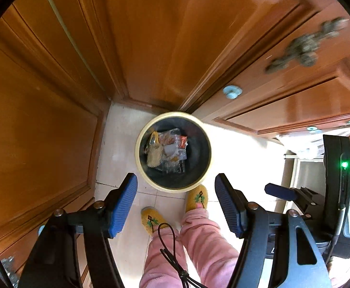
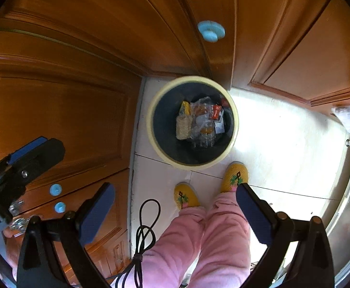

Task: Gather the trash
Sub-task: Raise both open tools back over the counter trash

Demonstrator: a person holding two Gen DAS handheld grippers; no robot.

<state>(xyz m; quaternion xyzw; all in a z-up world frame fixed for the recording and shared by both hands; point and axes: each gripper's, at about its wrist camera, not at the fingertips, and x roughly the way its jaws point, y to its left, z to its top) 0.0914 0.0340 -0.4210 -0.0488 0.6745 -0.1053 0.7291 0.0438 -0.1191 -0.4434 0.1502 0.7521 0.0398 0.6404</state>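
The round trash bin (image 1: 173,151), wrappers (image 1: 167,150) inside, stands on the tiled floor (image 1: 117,148) in the corner of the wooden cabinets (image 1: 42,120). Left gripper (image 1: 176,206) and right gripper (image 2: 175,212) both gape empty above it. Only the left view shows an ornate metal handle (image 1: 304,48); only the right shows the left gripper's outer side.

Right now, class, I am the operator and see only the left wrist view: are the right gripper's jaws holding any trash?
Observer: No. The right gripper has its jaws wide apart with nothing between them.
Operator: Is there anything on the cabinet beside the left gripper?
Observer: Yes, two blue knobs sit one above the other on its lower front.
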